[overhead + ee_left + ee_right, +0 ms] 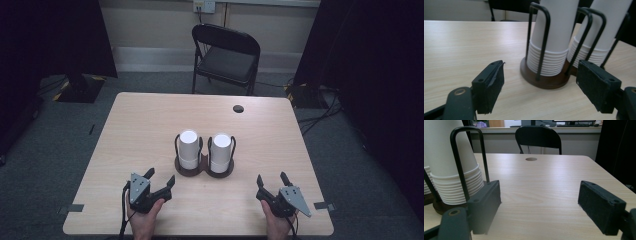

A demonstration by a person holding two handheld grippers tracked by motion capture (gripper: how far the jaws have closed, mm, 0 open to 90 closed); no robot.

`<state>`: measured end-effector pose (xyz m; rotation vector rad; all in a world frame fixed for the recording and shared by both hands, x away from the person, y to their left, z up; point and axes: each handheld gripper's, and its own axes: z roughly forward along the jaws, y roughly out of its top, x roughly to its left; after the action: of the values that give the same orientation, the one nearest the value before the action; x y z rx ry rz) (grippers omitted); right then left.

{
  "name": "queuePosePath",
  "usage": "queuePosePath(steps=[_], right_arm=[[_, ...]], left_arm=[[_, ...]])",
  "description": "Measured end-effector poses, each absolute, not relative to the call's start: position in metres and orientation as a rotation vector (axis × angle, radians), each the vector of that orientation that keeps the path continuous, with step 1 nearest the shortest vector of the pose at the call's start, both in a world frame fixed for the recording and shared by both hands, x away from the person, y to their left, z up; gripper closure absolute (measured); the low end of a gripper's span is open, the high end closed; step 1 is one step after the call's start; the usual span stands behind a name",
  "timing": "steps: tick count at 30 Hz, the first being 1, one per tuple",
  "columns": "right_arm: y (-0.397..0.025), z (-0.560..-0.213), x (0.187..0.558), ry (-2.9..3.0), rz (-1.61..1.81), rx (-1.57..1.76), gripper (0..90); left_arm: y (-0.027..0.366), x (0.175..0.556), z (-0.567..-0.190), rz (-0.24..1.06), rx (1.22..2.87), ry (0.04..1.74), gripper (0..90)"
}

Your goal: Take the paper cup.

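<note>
Resting low on the surface (150, 125), both tools sit on the near side of the holder (204, 167), the left tool (161, 182) toward its left and the right tool (272, 182) toward its right, each with jaws wide apart and nothing between them. The holder, a dark wooden double base with black wire loops, stands mid-surface and carries two upturned stacks of white paper cups, the left stack (189, 148) and the right stack (220, 151), just beside each other. Paper cups are likely very light, thin-walled and easy to crush, and nested ones tend to cling, so a gentle pinch on the top cup's side wall above the rims, between the wire loops, looks the safest hold. From above, both flat cup bottoms and the whole layout show, with a chair (227, 55) beyond the holder. The left gripper view gives what that misses: the ringed rims (547, 62) stacked close at the base. The right gripper view catches one stack (451, 162) at its edge and a round hole (531, 159) far behind the holder.
</note>
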<state>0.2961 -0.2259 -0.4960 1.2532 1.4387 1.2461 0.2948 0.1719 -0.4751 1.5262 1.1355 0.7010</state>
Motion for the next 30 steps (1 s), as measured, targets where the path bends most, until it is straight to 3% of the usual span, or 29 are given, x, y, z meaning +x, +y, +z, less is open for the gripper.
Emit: queuePosePath(steps=[13, 20, 30], right_arm=[[-0.225, -0.496, 0.295, 1.432, 1.24, 1.242, 15.7], [-0.224, -0.496, 0.295, 1.442, 1.233, 1.235, 15.6], [-0.224, -0.496, 0.295, 1.451, 1.236, 1.22, 15.3]], left_arm=[[0.162, 0.298, -0.463, 0.648, 1.537, 1.04, 21.5], [0.152, 0.304, -0.456, 0.688, 1.55, 1.013, 21.5], [0.141, 0.312, -0.45, 0.603, 1.583, 0.931, 17.3]])
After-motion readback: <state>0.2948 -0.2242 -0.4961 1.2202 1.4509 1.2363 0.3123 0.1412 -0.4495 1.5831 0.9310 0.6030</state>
